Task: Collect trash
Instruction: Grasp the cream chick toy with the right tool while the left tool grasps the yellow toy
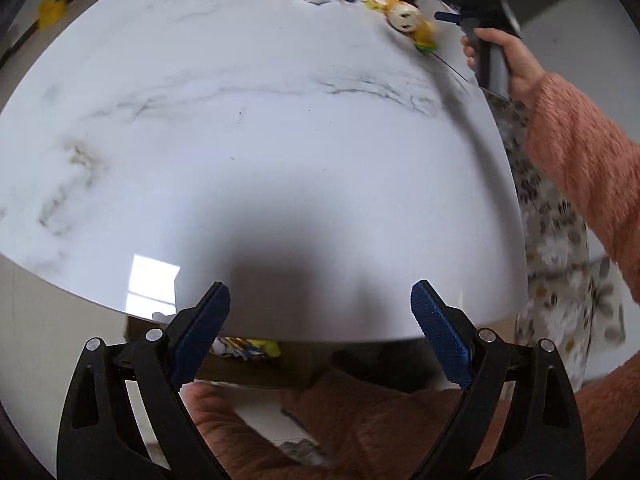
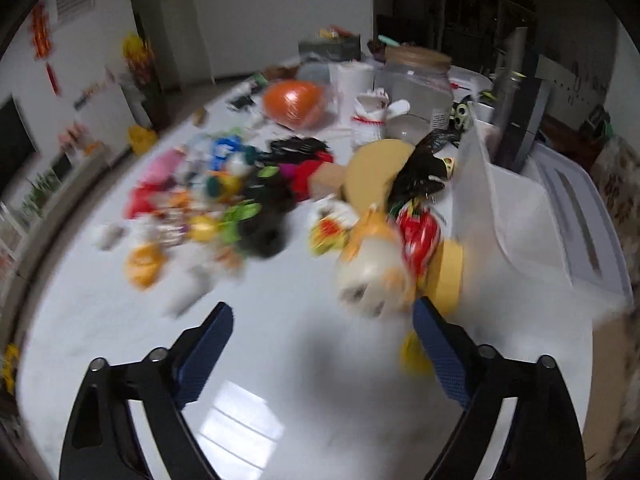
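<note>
Left gripper wide open and empty above white table, right gripper wide open, empty, near blurred litter

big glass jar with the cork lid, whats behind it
Behind the glass jar a white container shows at its right, with dark shelving beyond. Whatever sits directly behind the jar is hidden and blurred.

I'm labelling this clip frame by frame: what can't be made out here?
- Right wrist view: the litter pile is motion-blurred; single pieces unreadable.
- Left wrist view: the box under the table is mostly hidden by the tabletop.
- Left wrist view: the right hand-held gripper is blurred.
</note>
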Available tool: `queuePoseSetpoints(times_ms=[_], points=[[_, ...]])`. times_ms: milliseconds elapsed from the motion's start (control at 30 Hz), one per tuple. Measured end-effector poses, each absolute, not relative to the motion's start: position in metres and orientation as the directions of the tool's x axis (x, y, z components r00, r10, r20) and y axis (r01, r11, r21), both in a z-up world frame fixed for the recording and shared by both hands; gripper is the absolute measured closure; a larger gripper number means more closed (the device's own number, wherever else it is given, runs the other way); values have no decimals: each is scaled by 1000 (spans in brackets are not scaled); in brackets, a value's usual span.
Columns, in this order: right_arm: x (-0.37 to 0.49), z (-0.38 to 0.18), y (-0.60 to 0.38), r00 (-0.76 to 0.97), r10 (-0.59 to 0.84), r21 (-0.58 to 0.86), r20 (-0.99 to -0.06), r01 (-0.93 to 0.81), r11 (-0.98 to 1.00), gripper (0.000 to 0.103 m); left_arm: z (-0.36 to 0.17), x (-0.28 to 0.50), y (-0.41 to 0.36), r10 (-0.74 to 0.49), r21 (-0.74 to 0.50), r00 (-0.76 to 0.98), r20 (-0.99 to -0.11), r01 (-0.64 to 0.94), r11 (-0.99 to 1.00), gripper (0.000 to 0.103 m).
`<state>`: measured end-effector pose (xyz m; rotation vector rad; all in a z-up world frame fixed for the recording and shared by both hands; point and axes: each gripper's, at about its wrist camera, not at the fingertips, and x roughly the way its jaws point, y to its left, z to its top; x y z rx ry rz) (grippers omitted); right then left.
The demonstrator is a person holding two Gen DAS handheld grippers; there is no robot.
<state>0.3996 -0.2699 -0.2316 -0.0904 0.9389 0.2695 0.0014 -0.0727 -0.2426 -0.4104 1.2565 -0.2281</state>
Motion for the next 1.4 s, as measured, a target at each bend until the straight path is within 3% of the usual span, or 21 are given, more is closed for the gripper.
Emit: queuePoseSetpoints(times_ms=[100, 167, 233, 533, 800, 1000, 1233, 1333, 1400], points=[[437, -256, -263, 536, 100, -50, -838, -258, 965, 21, -242, 5, -84, -377, -424, 294, -878, -113, 899, 13], [452, -269, -261, 501, 74, -78, -862, -274, 959, 38, -243, 11, -85, -369, -420, 287, -884, -139, 897, 13], [463, -283, -261, 443, 76, -69, -893, -302, 951, 44, -243, 17, -90, -356, -409, 288, -889, -150, 900, 13], [414, -264, -292, 468, 265, 72, -843, -390, 918, 47, -225, 67, -93, -317, -371, 347, -883, -101, 923, 13], [310, -252, -317, 422, 446, 210, -790, -497, 842, 49, -231, 209, -53, -205, -325, 480, -853, -181, 928, 13], [251, -260, -320, 400, 437, 179, -806, -538, 824, 50, -235, 327, -22, -78, -279, 538, -839, -302, 912, 13], [215, -279, -324, 383, 396, 139, -835, -550, 824, 50, -252, 389, -16, 34, -157, 512, -858, -325, 933, 14], [211, -281, -325, 385, 393, 135, -835, -549, 825, 50, -261, 400, -14, 54, -134, 496, -867, -336, 932, 32], [210, -281, -325, 393, 386, 126, -835, -546, 828, 50, -260, 402, -16, 63, -110, 489, -870, -316, 942, 65]])
